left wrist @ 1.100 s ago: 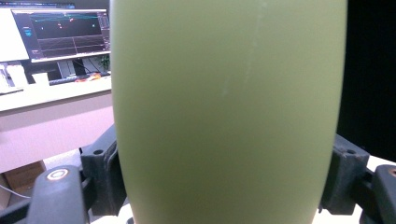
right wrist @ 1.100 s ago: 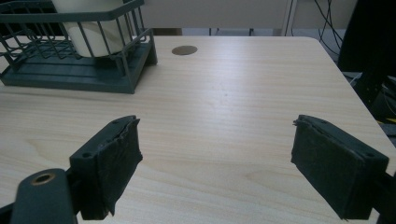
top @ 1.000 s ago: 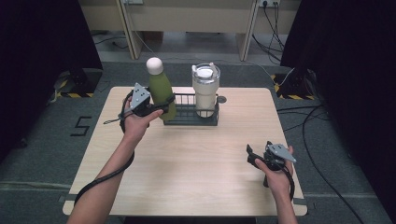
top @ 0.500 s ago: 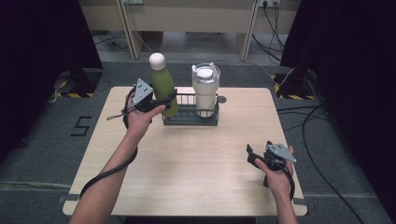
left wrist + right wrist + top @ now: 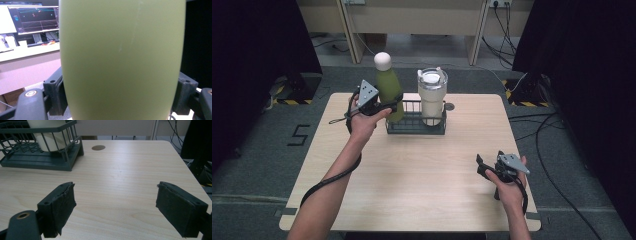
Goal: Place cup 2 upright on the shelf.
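From above we see our left gripper [image 5: 384,106] clamped on the green bottle [image 5: 388,86] at the wire rack's [image 5: 414,129] left end, beside the cream tumbler [image 5: 432,95]. The right gripper view adds what that misses: our right gripper [image 5: 116,205] gapes over bare desk [image 5: 125,177], holding nothing.

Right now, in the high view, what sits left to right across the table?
left gripper → green bottle → cream tumbler in the wire basket → round dark disc → right gripper
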A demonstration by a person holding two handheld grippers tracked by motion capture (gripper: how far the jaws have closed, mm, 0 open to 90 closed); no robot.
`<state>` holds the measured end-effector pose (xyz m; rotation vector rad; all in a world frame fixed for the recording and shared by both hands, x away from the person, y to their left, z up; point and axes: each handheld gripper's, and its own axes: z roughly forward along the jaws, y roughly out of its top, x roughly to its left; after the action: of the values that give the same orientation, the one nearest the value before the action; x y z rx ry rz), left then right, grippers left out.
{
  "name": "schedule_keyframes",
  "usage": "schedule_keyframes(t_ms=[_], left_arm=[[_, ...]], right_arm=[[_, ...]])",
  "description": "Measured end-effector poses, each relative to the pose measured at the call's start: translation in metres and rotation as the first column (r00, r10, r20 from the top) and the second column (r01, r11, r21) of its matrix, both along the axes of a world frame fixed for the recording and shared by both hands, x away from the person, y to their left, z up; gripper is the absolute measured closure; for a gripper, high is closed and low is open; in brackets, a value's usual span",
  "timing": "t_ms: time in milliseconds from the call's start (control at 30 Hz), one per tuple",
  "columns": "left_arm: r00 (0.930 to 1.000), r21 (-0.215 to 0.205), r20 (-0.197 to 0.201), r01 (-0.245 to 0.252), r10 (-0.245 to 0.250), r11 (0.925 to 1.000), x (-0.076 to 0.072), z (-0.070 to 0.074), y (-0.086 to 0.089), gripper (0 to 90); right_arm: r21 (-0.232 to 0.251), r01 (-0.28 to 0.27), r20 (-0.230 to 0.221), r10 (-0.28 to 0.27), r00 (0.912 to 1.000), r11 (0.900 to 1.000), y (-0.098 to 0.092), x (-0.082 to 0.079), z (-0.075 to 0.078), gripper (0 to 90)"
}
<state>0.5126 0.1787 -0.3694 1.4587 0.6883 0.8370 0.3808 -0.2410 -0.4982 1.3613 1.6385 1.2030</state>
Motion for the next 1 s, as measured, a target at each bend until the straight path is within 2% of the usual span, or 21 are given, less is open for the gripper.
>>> schedule_keyframes(t_ms=[400, 433, 567, 667, 733, 1000], left_arm=[[1.0, 0.0, -0.005, 0.002, -0.002, 1.0, 0.009, 0.001, -0.007, 20.3], [1.0, 0.005, 0.006, 0.002, -0.002, 1.0, 0.011, 0.002, -0.008, 20.2], [0.9999, -0.003, -0.005, 0.01, -0.01, 0.9999, 0.014, 0.002, -0.011, 20.2], [1.0, 0.0, 0.007, 0.003, -0.003, 1.0, 0.016, 0.003, -0.011, 20.3], [1.0, -0.011, -0.003, 0.009, -0.009, 0.9999, 0.017, 0.003, -0.013, 20.2], [0.9999, -0.005, -0.01, 0.006, -0.006, 1.0, 0.024, 0.003, -0.017, 20.3]], right_arm=[[0.002, 0.003, 0.003, -0.003, 1.0, 1.0, 0.0, 0.0, 0.0, 15.5], [0.003, 0.002, 0.004, -0.002, 1.0, 1.0, 0.0, 0.0, 0.0, 15.5], [0.002, 0.002, 0.004, -0.002, 1.0, 1.0, -0.001, 0.0, 0.0, 15.5], [0.002, 0.003, 0.003, -0.003, 1.0, 1.0, -0.001, 0.0, 0.0, 15.4], [-0.001, 0.002, 0.001, -0.002, 1.0, 1.0, -0.001, 0.0, 0.0, 15.4], [0.003, 0.001, 0.002, -0.001, 1.0, 1.0, -0.001, 0.0, 0.0, 15.5]])
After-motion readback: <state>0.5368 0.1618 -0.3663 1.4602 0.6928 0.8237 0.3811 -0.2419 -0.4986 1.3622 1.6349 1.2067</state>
